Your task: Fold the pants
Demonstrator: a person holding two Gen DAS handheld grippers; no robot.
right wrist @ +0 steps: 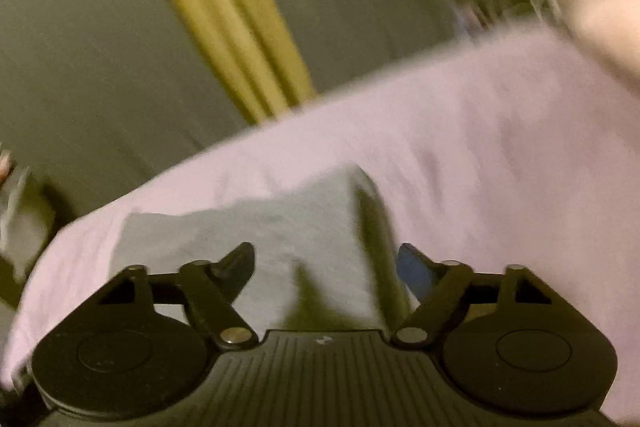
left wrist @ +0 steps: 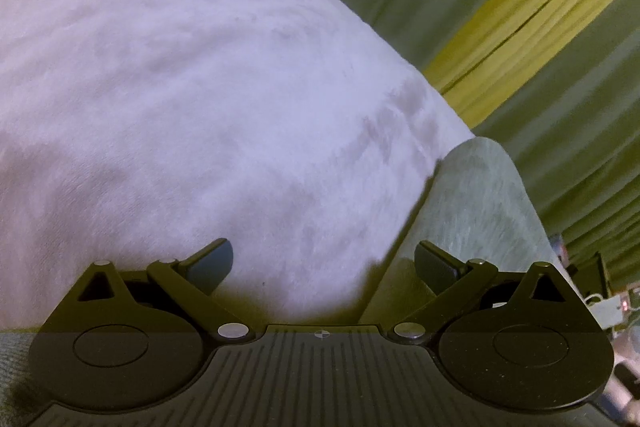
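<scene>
Grey-green pants (right wrist: 256, 239) lie on a pale lilac fleece blanket (right wrist: 480, 155). In the right wrist view, which is blurred, a folded part of the pants lies between and ahead of my open right gripper (right wrist: 326, 263). In the left wrist view a strip of the pants (left wrist: 476, 203) shows at the right, beside the blanket (left wrist: 180, 87). My left gripper (left wrist: 324, 259) is open, over the edge where blanket and pants meet, holding nothing.
Olive-green curtains with a yellow band (left wrist: 520, 15) hang behind the bed; they also show in the right wrist view (right wrist: 224, 27). A blurred hand (right wrist: 608, 7) is at the upper right. Some small items (left wrist: 600, 307) sit at the right edge.
</scene>
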